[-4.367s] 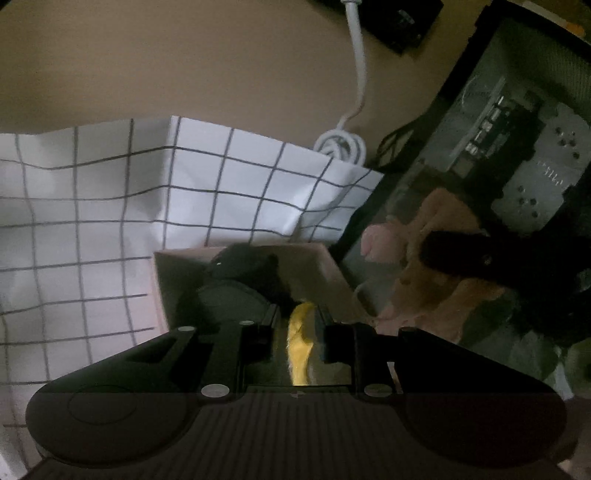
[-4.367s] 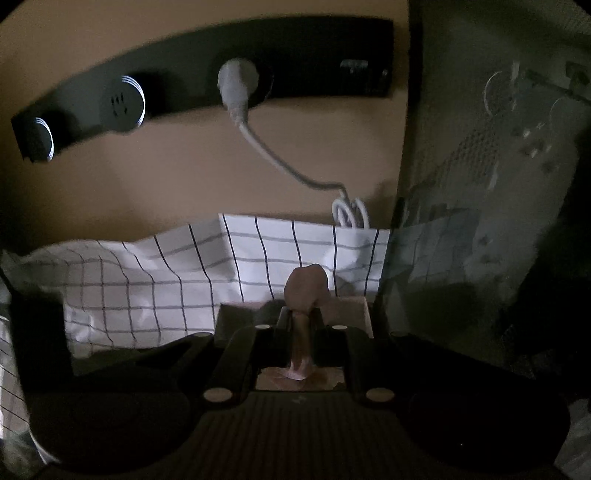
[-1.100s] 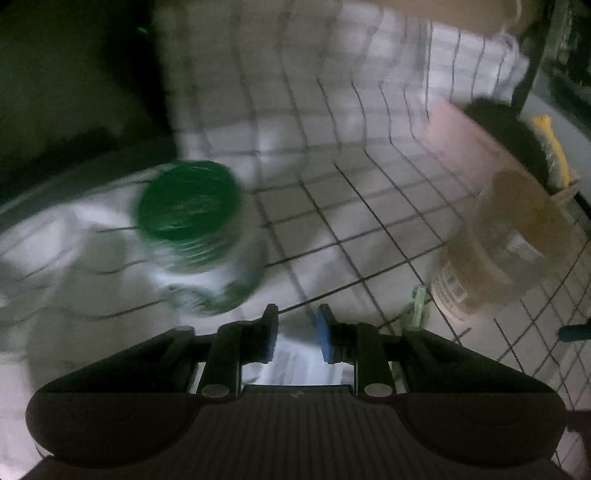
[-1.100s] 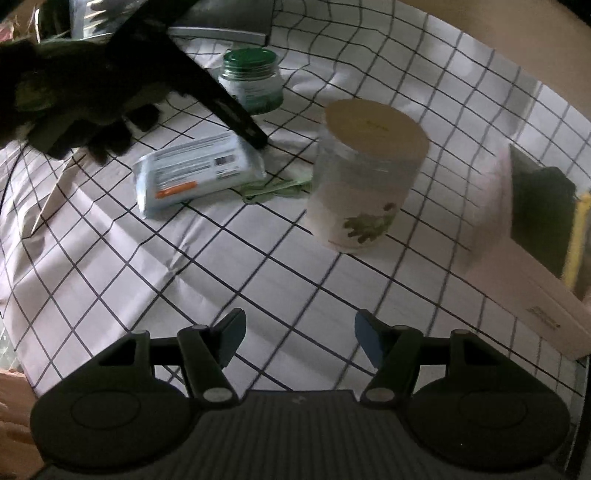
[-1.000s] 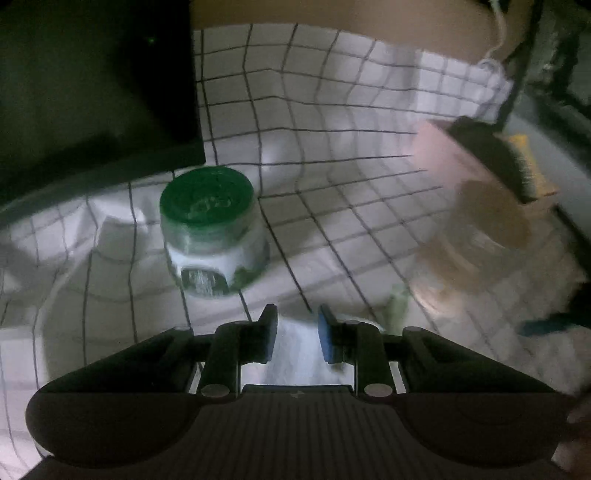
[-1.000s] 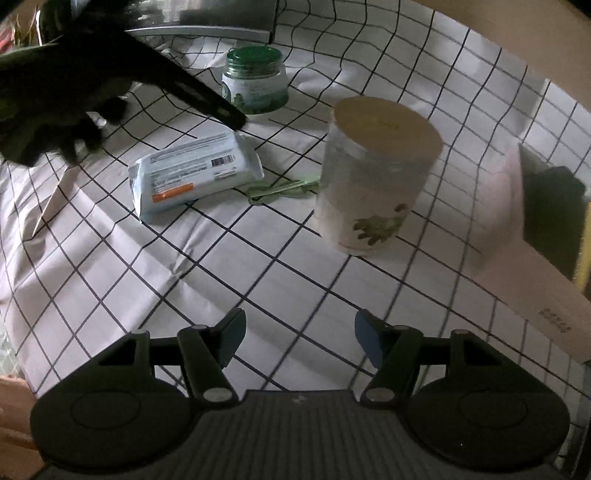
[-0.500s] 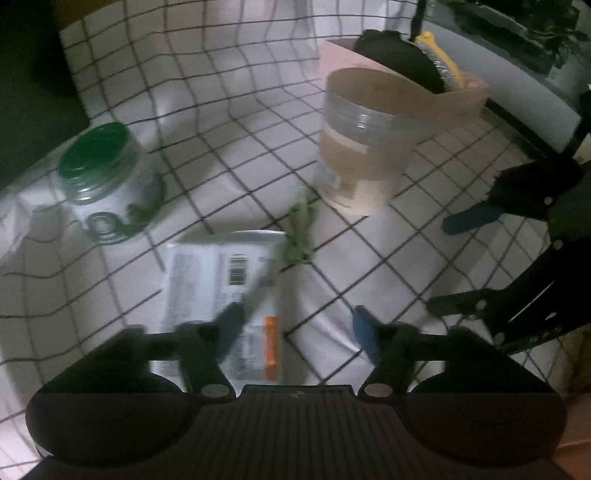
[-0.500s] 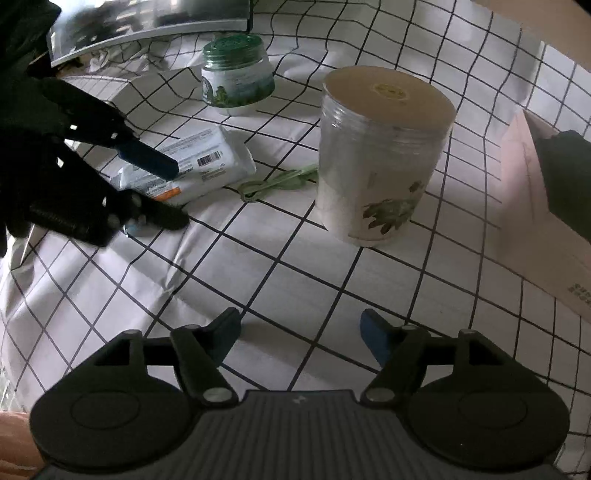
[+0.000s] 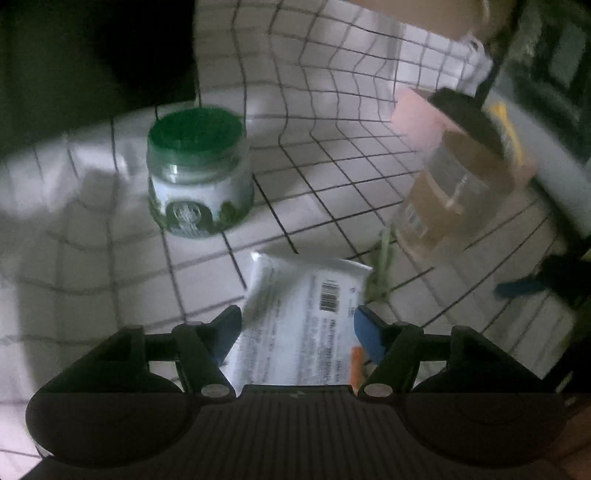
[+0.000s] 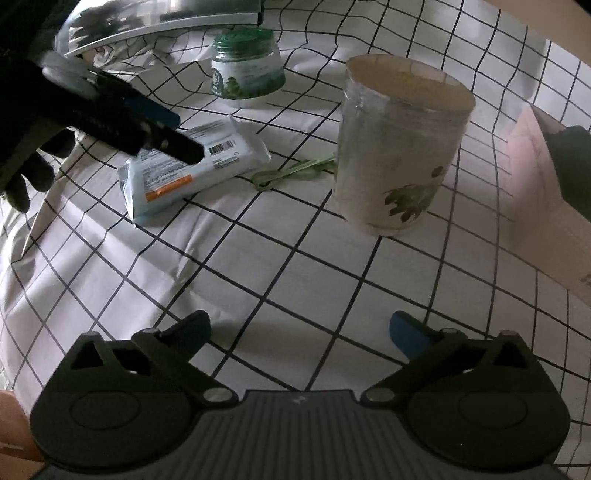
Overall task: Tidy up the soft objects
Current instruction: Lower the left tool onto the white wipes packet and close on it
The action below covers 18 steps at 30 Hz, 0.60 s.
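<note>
A soft pale-blue wipes pack (image 9: 306, 317) (image 10: 192, 166) lies flat on the checked cloth. My left gripper (image 9: 297, 332) is open with a finger on each side of the pack's near end; in the right wrist view it (image 10: 166, 133) hovers over the pack. My right gripper (image 10: 299, 332) is open and empty above bare cloth, nearer than the pack. A pink box (image 9: 417, 114) (image 10: 543, 206) at the right holds a dark soft thing and a yellow one.
A green-lidded jar (image 9: 199, 173) (image 10: 247, 66) stands behind the pack. A tall clear jar with a tan lid (image 9: 454, 199) (image 10: 402, 158) stands to the right. A green strip (image 10: 291, 170) lies between pack and tall jar. A laptop (image 10: 159, 22) lies at the back left.
My left gripper has opened and come down low around the wipes pack's near end. My right gripper has stayed open and shifted slightly nearer the cloth.
</note>
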Each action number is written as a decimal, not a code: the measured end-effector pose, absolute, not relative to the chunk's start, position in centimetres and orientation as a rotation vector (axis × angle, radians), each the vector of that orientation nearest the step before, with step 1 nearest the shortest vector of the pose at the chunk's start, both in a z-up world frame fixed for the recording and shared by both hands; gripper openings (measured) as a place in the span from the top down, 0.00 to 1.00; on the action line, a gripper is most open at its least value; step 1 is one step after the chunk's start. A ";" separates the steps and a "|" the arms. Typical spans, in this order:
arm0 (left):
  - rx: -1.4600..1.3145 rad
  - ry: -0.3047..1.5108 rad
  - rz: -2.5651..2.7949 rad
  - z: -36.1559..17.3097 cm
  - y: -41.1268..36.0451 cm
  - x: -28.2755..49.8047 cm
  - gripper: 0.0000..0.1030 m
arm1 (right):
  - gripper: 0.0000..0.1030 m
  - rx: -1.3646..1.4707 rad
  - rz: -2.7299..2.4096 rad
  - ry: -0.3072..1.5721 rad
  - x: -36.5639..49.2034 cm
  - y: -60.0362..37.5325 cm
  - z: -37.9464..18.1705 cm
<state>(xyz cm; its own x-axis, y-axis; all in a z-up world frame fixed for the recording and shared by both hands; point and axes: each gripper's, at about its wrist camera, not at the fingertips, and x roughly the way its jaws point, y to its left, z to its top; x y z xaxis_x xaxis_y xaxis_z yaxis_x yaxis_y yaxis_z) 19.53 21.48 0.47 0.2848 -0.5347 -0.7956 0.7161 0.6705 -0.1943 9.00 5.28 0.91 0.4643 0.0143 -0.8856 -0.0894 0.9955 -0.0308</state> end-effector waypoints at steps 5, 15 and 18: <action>0.279 0.954 -0.903 0.2 20.6 18.8 0.28 | 0.00 -0.069 0.045 1.095 9.1 5.4 0.9; 0.418 0.890 -0.946 -0.4 18.5 16.8 0.19 | 0.00 -0.065 0.032 1.118 9.6 5.5 1.0; 0.481 0.871 -0.943 -0.7 17.9 16.4 0.17 | 0.00 -0.063 0.030 1.111 9.4 5.4 1.0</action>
